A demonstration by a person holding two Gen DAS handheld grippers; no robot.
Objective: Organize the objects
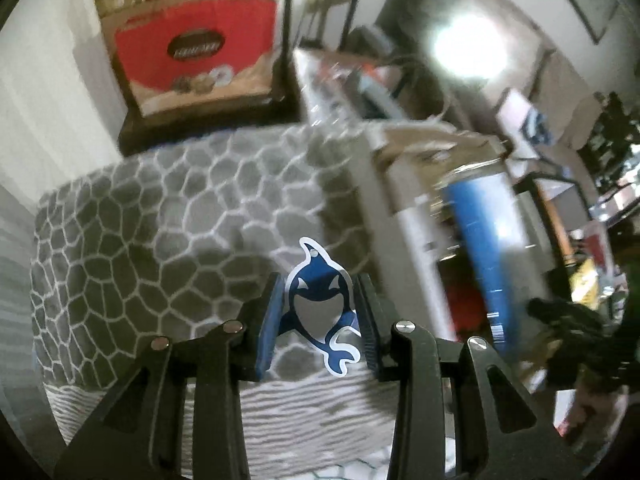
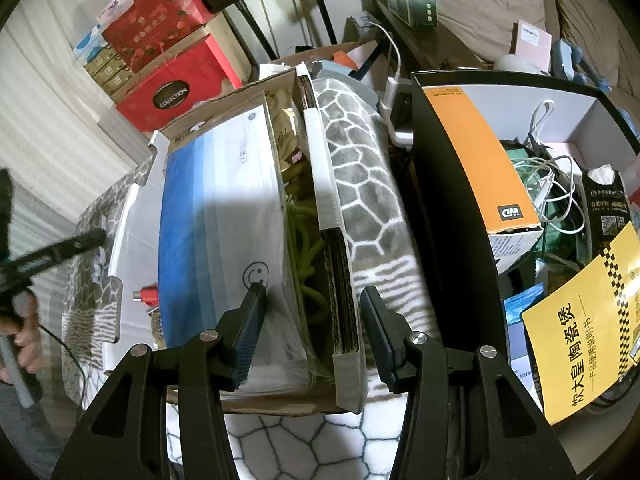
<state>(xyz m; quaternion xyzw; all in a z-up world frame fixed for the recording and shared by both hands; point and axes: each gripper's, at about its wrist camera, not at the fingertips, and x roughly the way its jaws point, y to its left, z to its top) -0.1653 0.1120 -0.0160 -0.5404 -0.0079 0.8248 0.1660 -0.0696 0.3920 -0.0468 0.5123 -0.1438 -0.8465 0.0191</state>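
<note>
Grey blanket (image 1: 160, 216) with a pale cell pattern fills the middle and left of our left wrist view, and the same blanket (image 2: 360, 184) runs down the centre of our right wrist view between two boxes. At the upper left of both views we see a red gift box (image 1: 192, 56) stacked with other cartons against a white wall.

At the lower centre of the left view, our left gripper (image 1: 320, 300) is closed on a flat orca-shaped tag (image 1: 318, 292), blue and white with a small hole near its top. Both pads press its sides, and its tail hangs out below the right pad. The tag sits above the blanket; the right half of this view is blurred, showing only a blue and white shape.

In the right view, our right gripper (image 2: 314, 320) stands with its fingers wide apart and nothing between them. It hovers over the near end of a cardboard box (image 2: 344, 280) whose corrugated wall lies between the fingers. Inside the box lies a blue-and-white pack (image 2: 216, 216) in clear wrap with a smiley mark, and green cord (image 2: 308, 248) beside it. At the right of the frame, a black box (image 2: 436, 184) holds an orange carton (image 2: 480, 160), white cables and a yellow leaflet (image 2: 576, 344). At the left edge we see a hand (image 2: 20, 336) holding the other tool.
</note>
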